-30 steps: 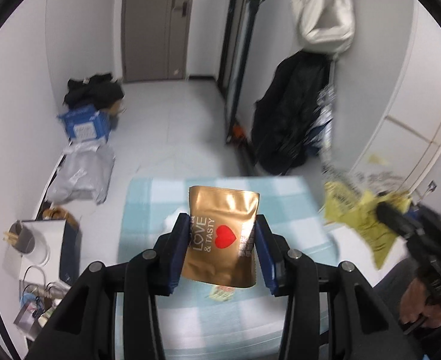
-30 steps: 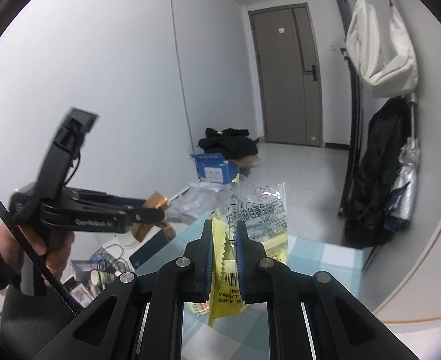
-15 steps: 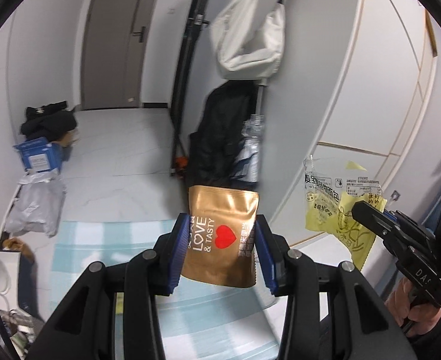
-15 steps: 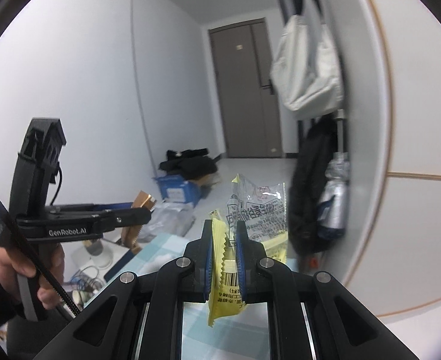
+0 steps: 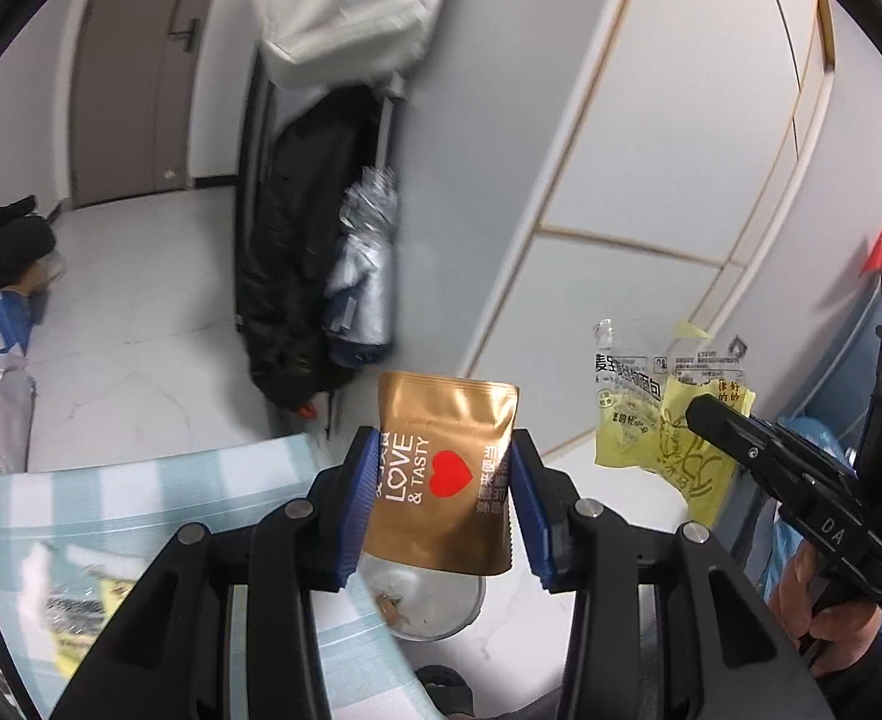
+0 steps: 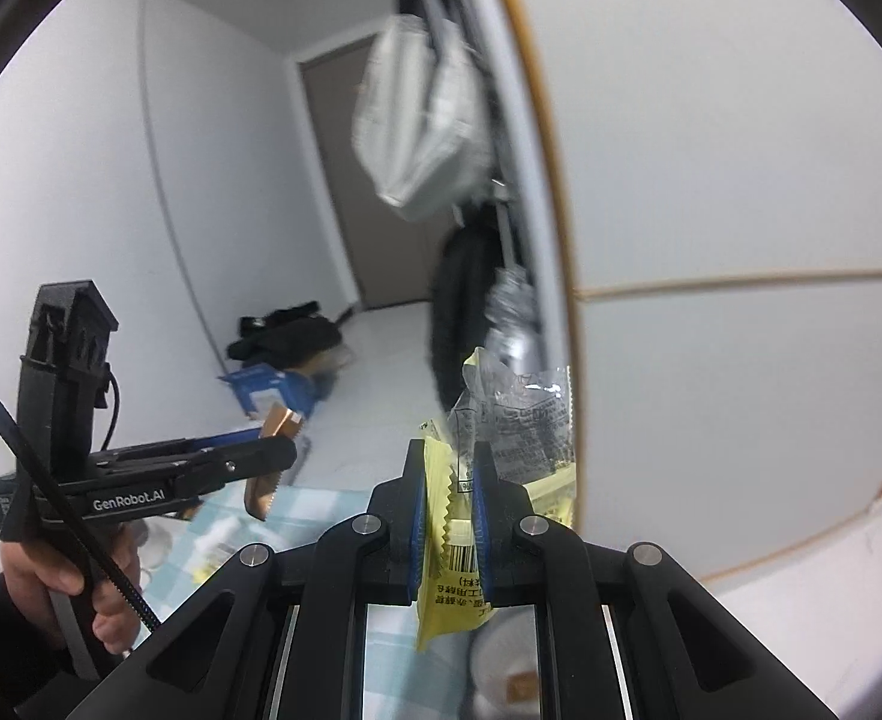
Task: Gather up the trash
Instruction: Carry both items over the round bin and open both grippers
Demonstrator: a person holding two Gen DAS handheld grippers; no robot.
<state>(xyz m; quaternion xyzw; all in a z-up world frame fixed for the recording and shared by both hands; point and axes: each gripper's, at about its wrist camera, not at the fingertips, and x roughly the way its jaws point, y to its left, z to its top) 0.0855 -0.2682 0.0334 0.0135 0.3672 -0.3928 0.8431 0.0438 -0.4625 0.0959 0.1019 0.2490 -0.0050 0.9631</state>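
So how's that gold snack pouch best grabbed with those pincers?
As the left gripper has it: across the lower half of the gold pouch, one pad on each side edge, coming from below. It is flat and stands upright, so the printed face stays clear and the top is free.

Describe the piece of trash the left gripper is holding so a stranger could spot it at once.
Start at the left gripper, its blue pads closed on a gold pouch. White "LOVE & TASTY" lettering and a red heart mark it out; the wrapper held beside it is yellow and clear.
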